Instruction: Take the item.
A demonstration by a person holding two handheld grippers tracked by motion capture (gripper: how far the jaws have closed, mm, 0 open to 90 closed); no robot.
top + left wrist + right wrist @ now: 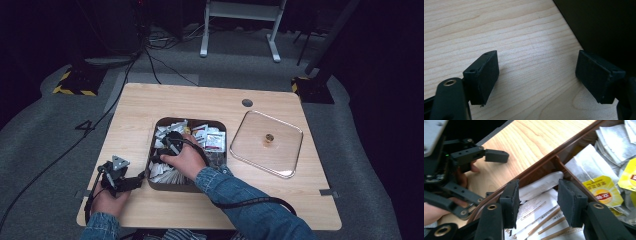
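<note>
Right gripper (537,202) over near-left compartment of brown tray (154,184), jaws apart above white sachets (536,207), none clamped. Lower squarely over one sachet edge, close slowly. Left gripper (536,75) jaws apart, empty, on surface (524,37) beside tray.

Dark studio: cables (150,60), stand legs (240,30)

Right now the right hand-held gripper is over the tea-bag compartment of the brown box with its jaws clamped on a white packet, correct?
Not quite. The right hand-held gripper is over the packets in the brown box, beside the tea bags, but the right gripper view shows its jaws open, gripping nothing.
</note>
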